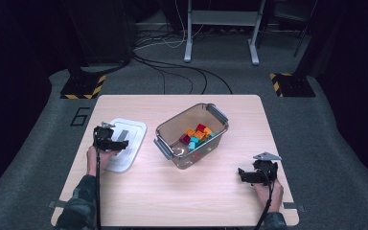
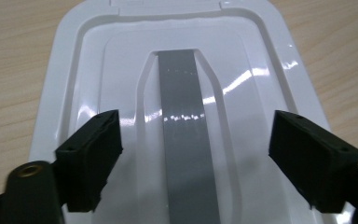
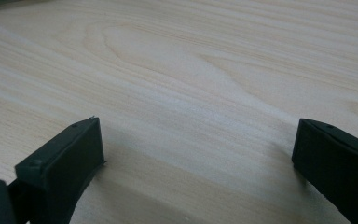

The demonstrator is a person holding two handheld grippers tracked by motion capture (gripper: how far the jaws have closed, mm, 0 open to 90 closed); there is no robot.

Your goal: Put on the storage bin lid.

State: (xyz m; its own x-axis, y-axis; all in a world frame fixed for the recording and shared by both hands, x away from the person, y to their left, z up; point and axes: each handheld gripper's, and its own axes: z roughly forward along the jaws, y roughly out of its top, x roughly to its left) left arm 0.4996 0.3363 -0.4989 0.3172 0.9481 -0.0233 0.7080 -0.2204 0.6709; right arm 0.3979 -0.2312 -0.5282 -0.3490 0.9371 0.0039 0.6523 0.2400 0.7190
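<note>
- A pale wooden table holds everything within reach of a seated person
- A clear plastic bin sits mid-table, uncovered, with coloured blocks inside
- Its white lid lies flat to the bin's left, grey handle strip facing up, likely ready to be lifted
- The left gripper hangs over the lid, jaws apart astride the strip, nothing gripped
- The right gripper rests near the table's right edge, jaws wide and empty, seemingly waiting

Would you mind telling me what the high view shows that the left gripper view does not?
High view alone: the clear bin with coloured blocks, the right claw and the floor cables. Left gripper view alone: the lid's grey strip close up, between the open jaws. Both: the white lid, the left claw and the wooden table.
</note>
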